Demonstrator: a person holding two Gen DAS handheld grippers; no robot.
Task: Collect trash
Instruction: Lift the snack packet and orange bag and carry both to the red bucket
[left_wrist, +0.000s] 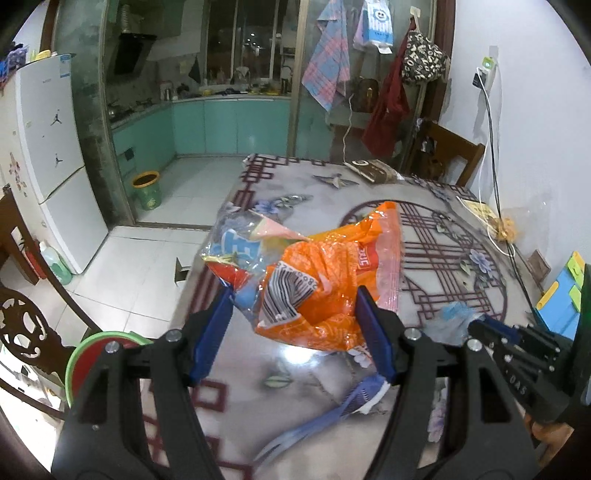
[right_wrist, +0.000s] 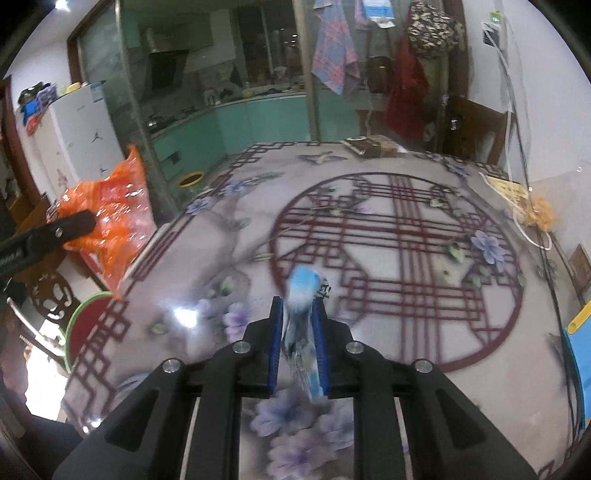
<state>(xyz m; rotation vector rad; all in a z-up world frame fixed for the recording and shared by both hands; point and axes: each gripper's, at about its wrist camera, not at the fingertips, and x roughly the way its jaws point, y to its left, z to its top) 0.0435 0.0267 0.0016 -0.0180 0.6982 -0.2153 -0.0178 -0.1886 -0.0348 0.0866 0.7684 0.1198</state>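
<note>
Orange wrapper (left_wrist: 325, 291) between left fingers (left_wrist: 214, 325)

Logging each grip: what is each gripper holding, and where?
Left gripper: orange wrapper, across its lower part. Right gripper: blue wrapper, pinched at its lower end.

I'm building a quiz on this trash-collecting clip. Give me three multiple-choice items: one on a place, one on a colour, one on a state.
1. Where is the green bin with the yellow rim?
A. on the table
B. on the tiled floor beyond the table
C. on the fridge

2. What is the main colour of the wrapper in the left gripper?
A. orange
B. black
C. white

3. How is the right gripper?
A. wide open, empty
B. out of view
C. shut on a blue-and-white wrapper

Answers:
B, the bin stands on floor tiles.
A, the orange wrapper fills the left gripper.
C, the right gripper pinches the blue-and-white wrapper.
</note>
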